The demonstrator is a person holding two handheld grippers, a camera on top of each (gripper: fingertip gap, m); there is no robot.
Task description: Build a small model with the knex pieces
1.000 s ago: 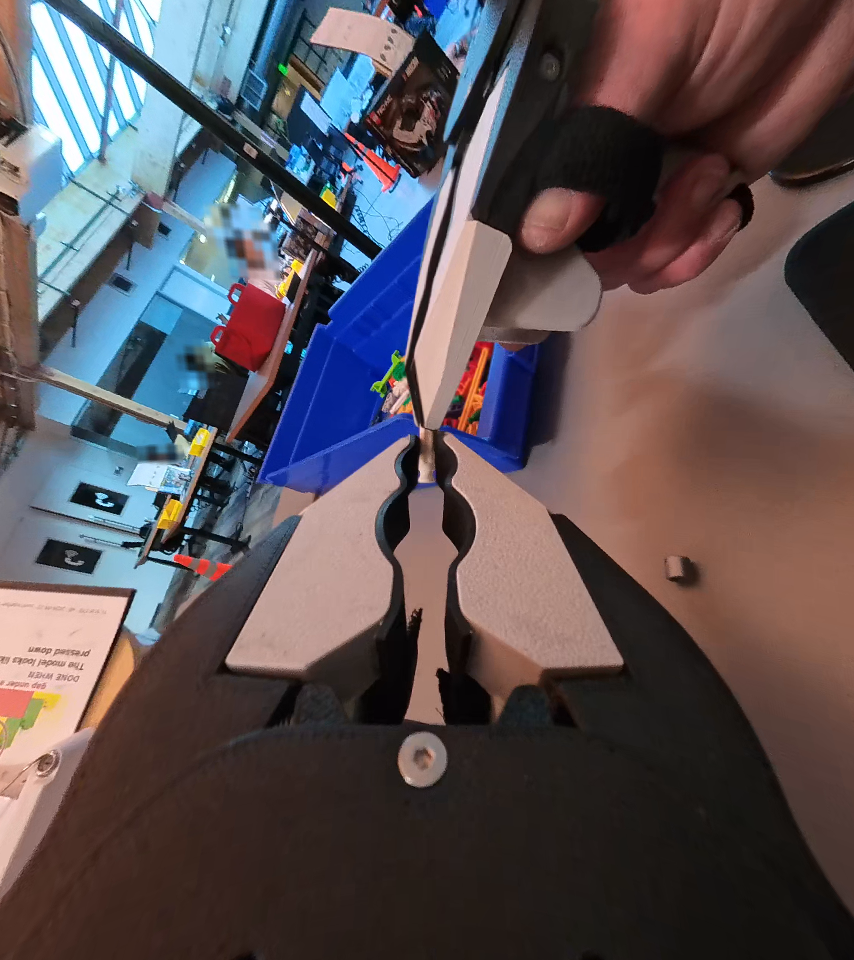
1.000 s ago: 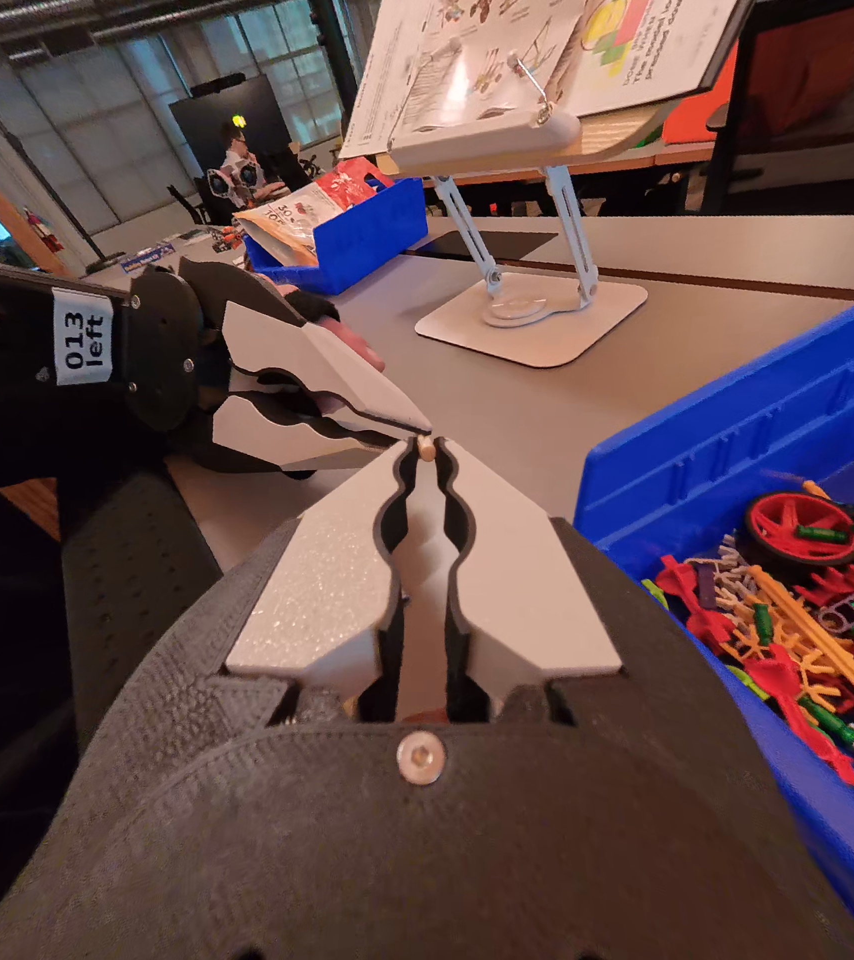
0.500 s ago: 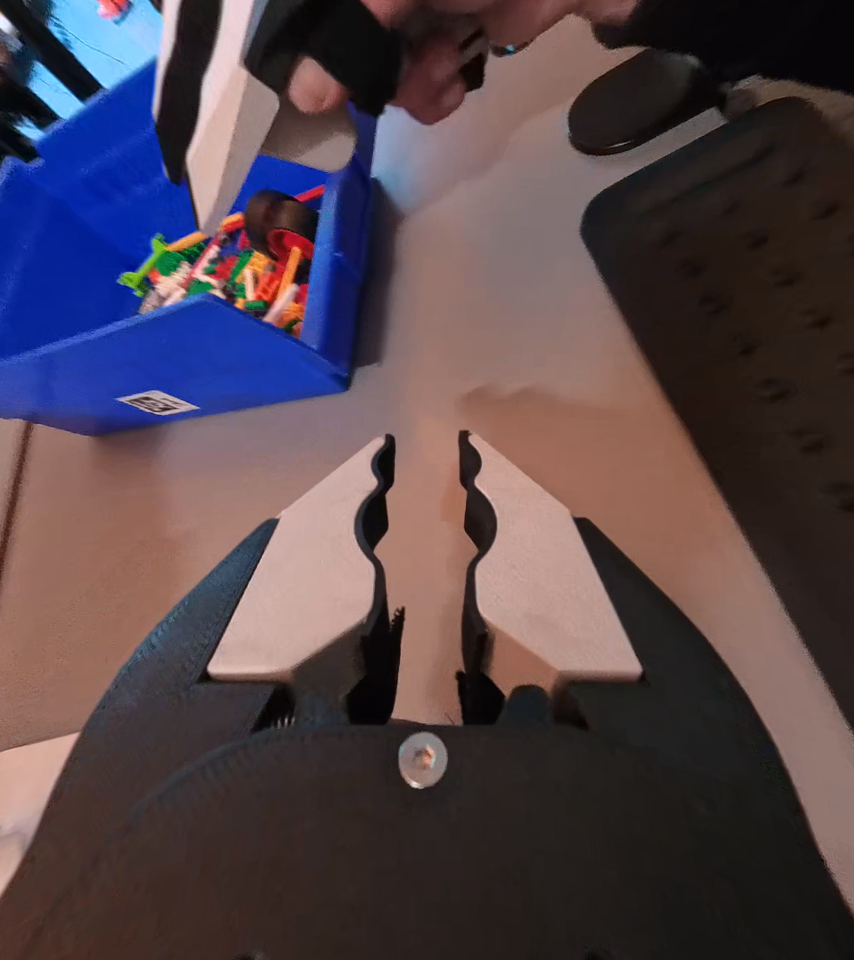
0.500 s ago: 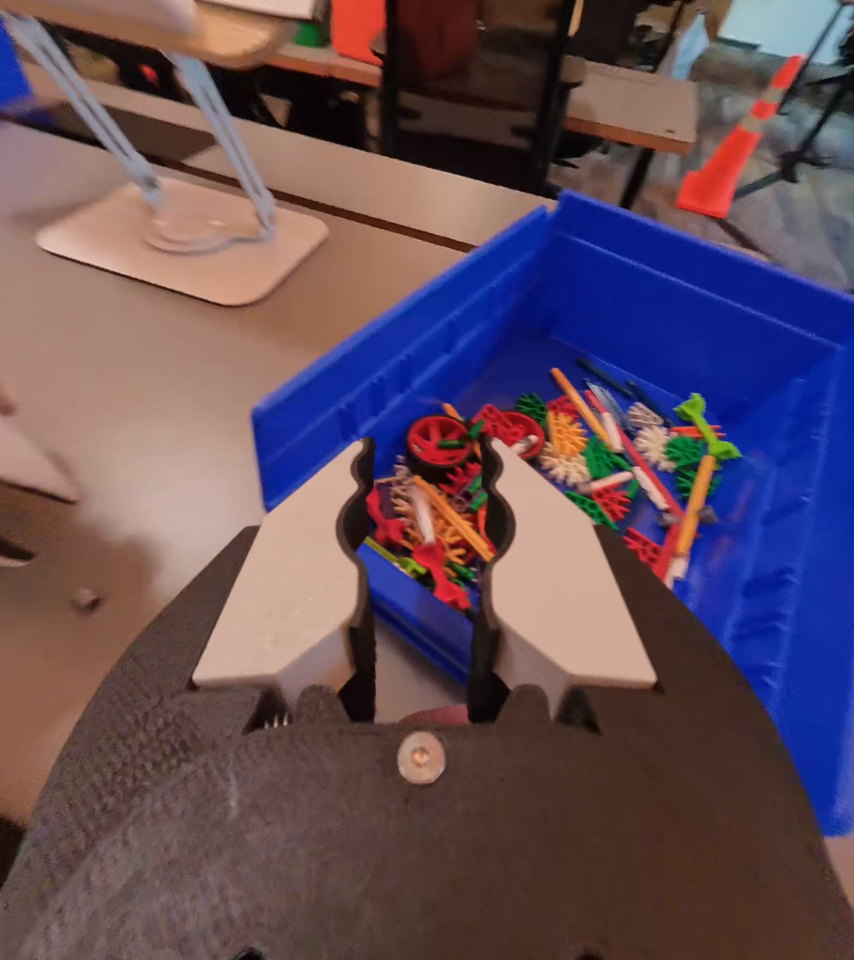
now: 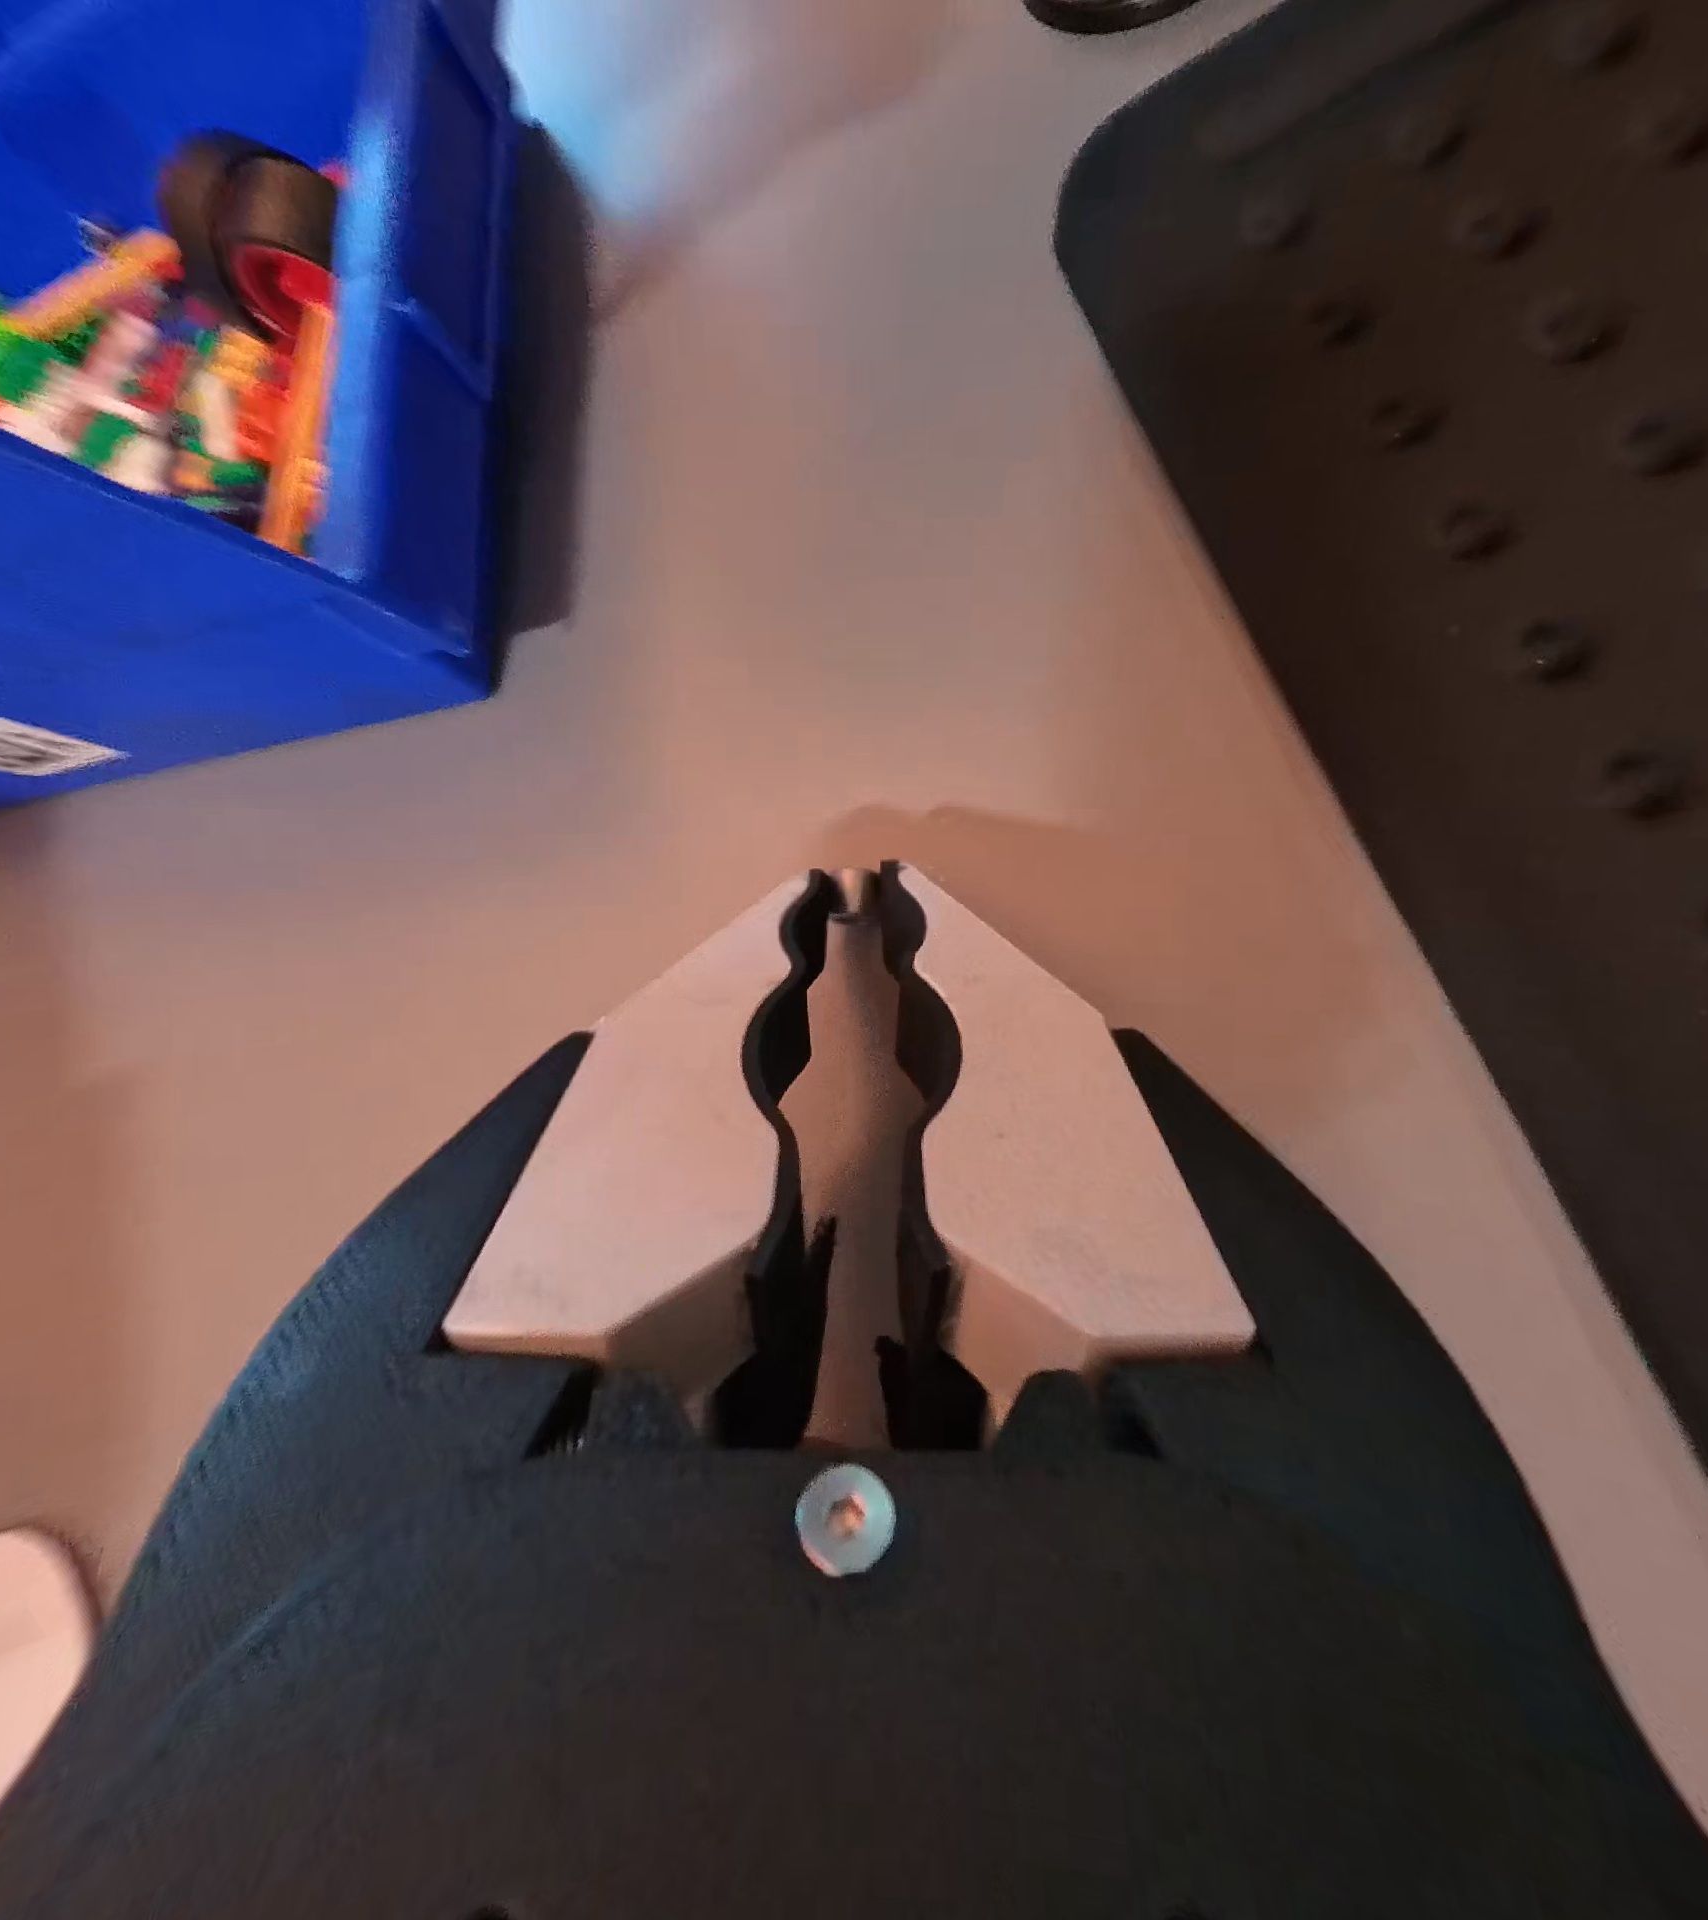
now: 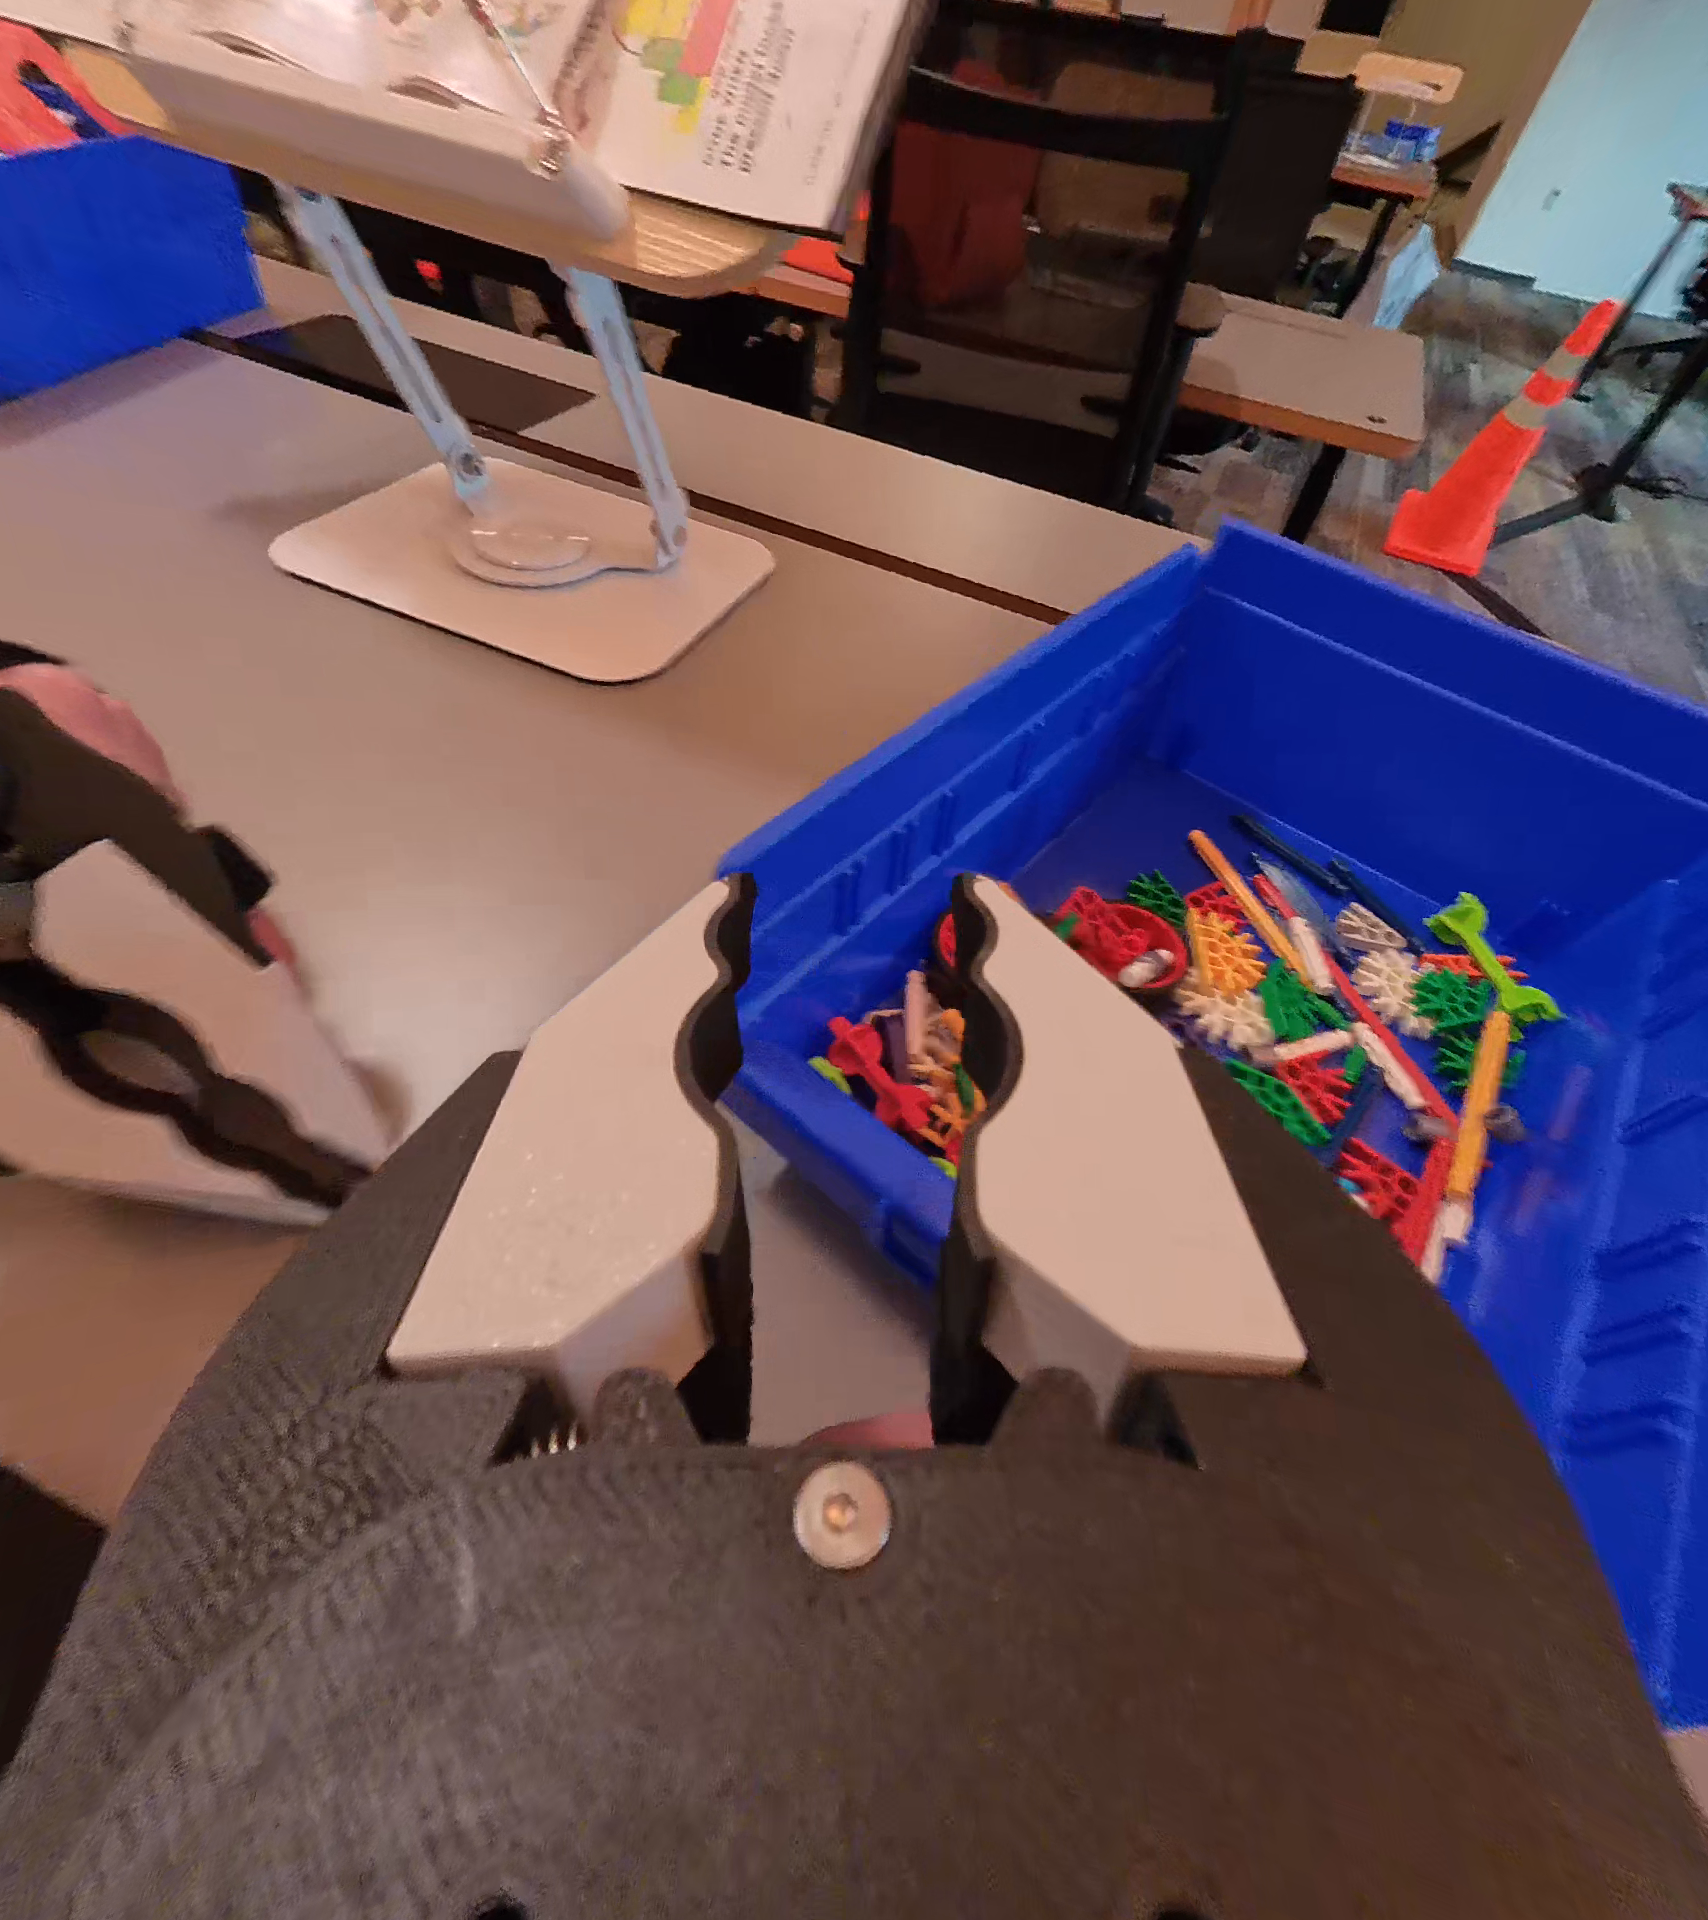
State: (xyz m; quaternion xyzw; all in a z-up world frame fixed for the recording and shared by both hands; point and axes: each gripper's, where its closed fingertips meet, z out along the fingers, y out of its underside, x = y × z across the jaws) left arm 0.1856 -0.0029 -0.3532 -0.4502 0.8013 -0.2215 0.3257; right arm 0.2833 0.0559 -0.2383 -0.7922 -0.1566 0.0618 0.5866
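My left gripper (image 5: 852,883) points down at the tan table (image 5: 777,540), its tips almost touching it. Its jaws are nearly closed on a small grey piece (image 5: 856,906) at the very tips. My right gripper (image 6: 850,894) is open and empty, just over the near wall of a blue bin (image 6: 943,821) holding several coloured plastic building rods and connectors (image 6: 1286,997). The same bin (image 5: 154,634) lies to the upper left in the left wrist view. The left gripper (image 6: 206,1081) also shows blurred at the left of the right wrist view, low over the table.
A black dimpled mat (image 5: 1515,520) lies right of the left gripper. A white book stand (image 6: 517,566) with an open instruction book stands behind. A second blue bin (image 6: 50,260) sits far left. An orange cone (image 6: 1494,457) and chairs stand beyond the table. Spacing between my two grippers at the tips: around 15 centimetres.
The two grippers, tip to tip a second ago, have parted. The right one opened and swung over the bin. The left one opened, tipped down to the table, and closed on the small piece.
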